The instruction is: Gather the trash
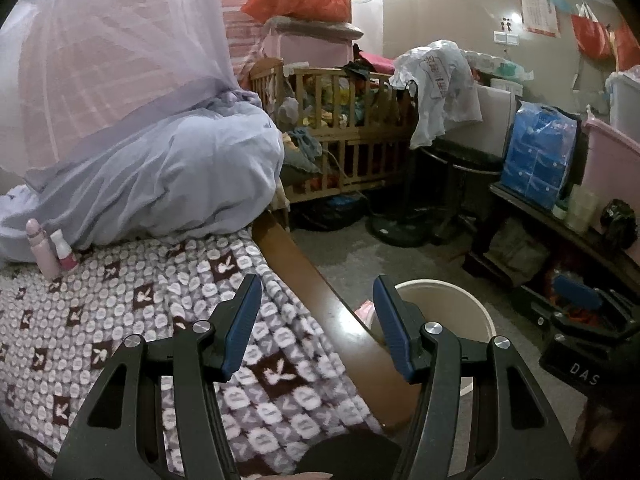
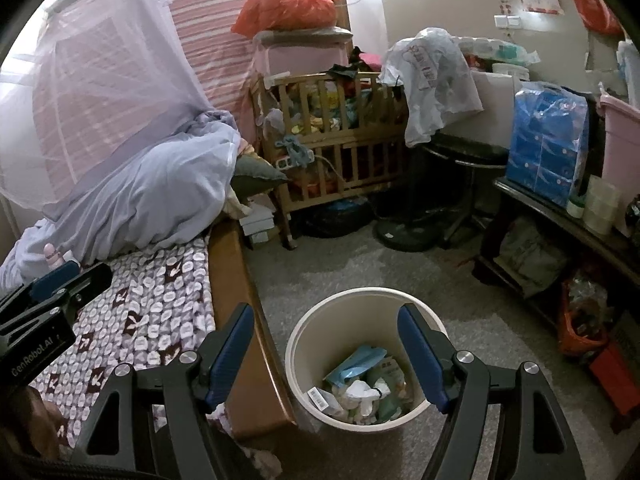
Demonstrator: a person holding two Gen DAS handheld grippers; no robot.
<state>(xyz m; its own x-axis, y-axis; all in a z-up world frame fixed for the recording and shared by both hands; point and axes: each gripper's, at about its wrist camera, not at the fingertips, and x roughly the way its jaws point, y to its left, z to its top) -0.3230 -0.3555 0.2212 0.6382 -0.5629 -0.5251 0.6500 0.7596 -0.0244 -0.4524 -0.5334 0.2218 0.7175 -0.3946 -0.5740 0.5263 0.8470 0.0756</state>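
I am looking across a patterned blanket (image 1: 120, 312) lying on the bed, whose wooden edge (image 1: 316, 296) is running alongside it. Two pink bottles (image 1: 52, 248) are standing just beside a lilac heap of bedding (image 1: 168, 176), with a mosquito net (image 1: 100, 60) hanging over it. Beyond, a wooden crib (image 2: 340, 140) is overflowing with clothes, and a blue plastic-wrapped pack (image 2: 548, 152) is sitting on a dark shelf (image 2: 560, 220).
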